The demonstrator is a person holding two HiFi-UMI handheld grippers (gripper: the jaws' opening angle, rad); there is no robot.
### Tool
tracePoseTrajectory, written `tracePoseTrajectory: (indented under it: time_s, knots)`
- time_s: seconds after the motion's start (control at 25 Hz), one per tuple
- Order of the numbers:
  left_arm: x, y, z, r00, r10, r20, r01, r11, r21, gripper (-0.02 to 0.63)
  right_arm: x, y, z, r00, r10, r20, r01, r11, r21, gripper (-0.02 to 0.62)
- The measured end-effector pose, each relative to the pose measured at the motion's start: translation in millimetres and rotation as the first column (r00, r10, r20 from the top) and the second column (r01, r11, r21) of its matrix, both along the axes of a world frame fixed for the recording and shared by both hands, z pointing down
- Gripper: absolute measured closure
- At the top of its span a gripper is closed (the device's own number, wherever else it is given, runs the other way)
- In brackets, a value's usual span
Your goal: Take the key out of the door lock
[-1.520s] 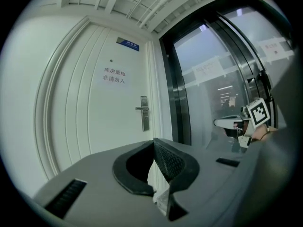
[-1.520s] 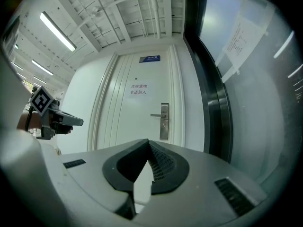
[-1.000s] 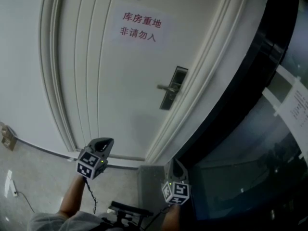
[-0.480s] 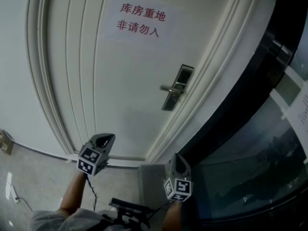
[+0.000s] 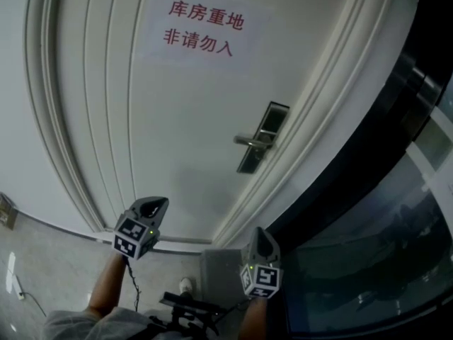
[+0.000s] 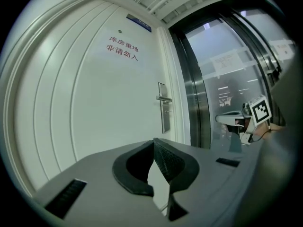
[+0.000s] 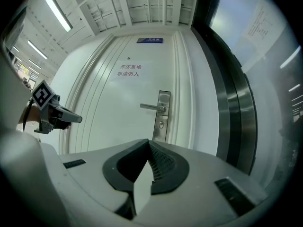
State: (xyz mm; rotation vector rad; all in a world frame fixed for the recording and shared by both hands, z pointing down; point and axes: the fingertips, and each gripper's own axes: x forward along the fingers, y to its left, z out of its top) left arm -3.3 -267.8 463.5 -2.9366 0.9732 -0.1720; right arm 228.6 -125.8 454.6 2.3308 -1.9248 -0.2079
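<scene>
A white door carries a steel lock plate with a lever handle. In the right gripper view the lock plate shows a small round keyhole under the handle; I cannot make out a key at this distance. My left gripper is held low in front of the door's bottom, jaws together and empty. My right gripper is lower right, near the door frame, also shut and empty. Both are far below the lock. The left gripper view has the lock plate well ahead.
A paper sign with red characters is stuck on the upper door. A dark-framed glass wall runs along the right. A small box sits low on the left wall. Grey floor lies below, with a black device at the person's waist.
The head view has tilted, so the door handle and sign sit further right and larger in the picture. Both grippers keep nearly the same places, still shut.
</scene>
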Motion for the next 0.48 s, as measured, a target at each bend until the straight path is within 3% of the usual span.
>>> tracePoseTrajectory:
  time_s: [0.48]
  knots:
    - [52,-72,-9,0.999,-0.043,0.002,0.043,0.999,-0.012,0.601,52,-83,-17,0.999,-0.037,-0.007,0.037,0.999,-0.009,0.584]
